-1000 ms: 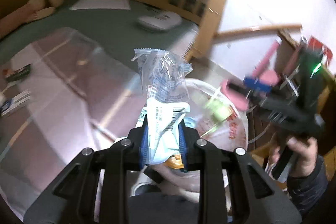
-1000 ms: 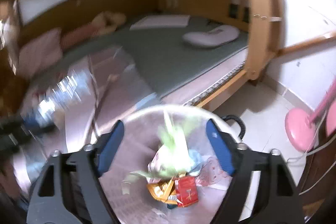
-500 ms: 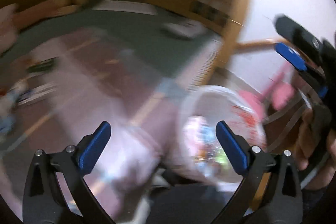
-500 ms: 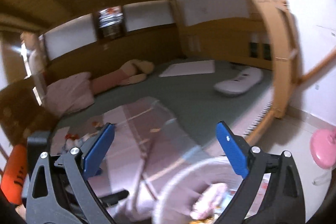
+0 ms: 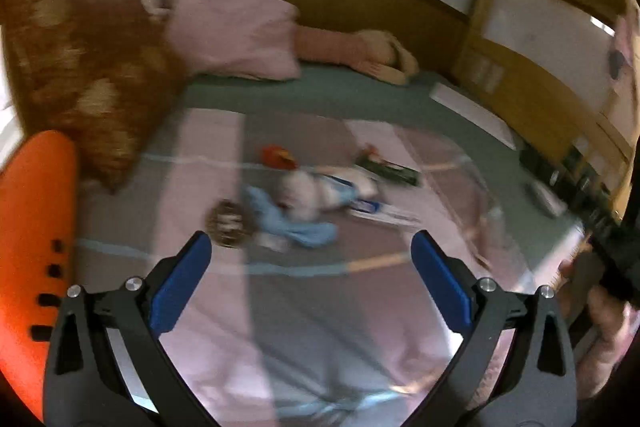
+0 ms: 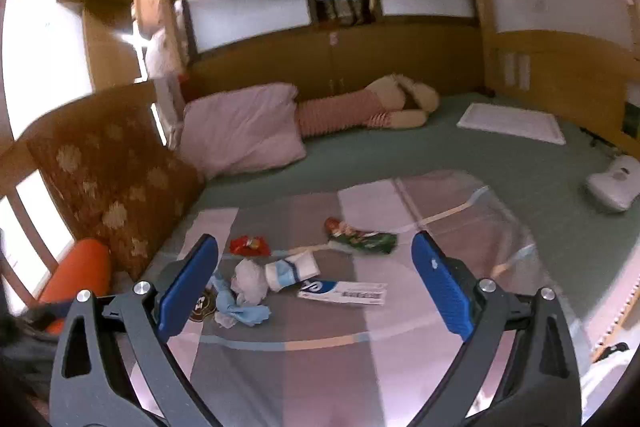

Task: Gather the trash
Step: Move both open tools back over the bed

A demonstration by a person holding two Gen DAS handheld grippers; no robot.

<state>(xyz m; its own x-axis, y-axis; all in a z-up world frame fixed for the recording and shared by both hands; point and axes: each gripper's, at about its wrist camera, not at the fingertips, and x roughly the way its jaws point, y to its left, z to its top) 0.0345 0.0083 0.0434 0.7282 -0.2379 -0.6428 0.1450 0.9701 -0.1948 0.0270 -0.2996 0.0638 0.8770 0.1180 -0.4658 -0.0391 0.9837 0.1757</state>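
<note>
A: Both grippers are facing the bed, and the trash is lying bunched on the checked blanket [image 6: 320, 367], ahead of both sets of fingers.

B: The left gripper [image 5: 308, 283] is showing its jaws spread wide with nothing between them. The right gripper [image 6: 316, 287] is the same, wide apart and empty.

A: That makes sense for an approach. Wide jaws are giving room to straddle a crumpled piece rather than nudge it away.

B: What's on offer? I'm seeing a red wrapper [image 6: 249, 245], a green packet [image 6: 362, 239] further right, and a flat blue-and-white box [image 6: 342, 291] nearest the right gripper.

A: Plus a white crumpled wad [image 6: 250, 281] touching a blue crumpled piece [image 6: 240, 311], and a rolled white-and-blue item [image 6: 292, 271] just beside them. In the left view the same cluster is reading blurred; the blue crumpled piece [image 5: 292, 227] is sitting nearest, between the finger lines.

B: So the pieces are lying close together, which I'd judge is letting each hand take one without crossing.

A: The pillow [image 6: 244, 127] and the brown cushion [image 6: 112, 179] are propped well behind the pile, out of the way.

B: At the right edge of the left view, a hand [image 5: 600, 315] is gripping something dark, probably the other tool's handle.

A: My guess is the soft pieces will squash easily; the flat box is looking harder to pinch off fabric.
</note>
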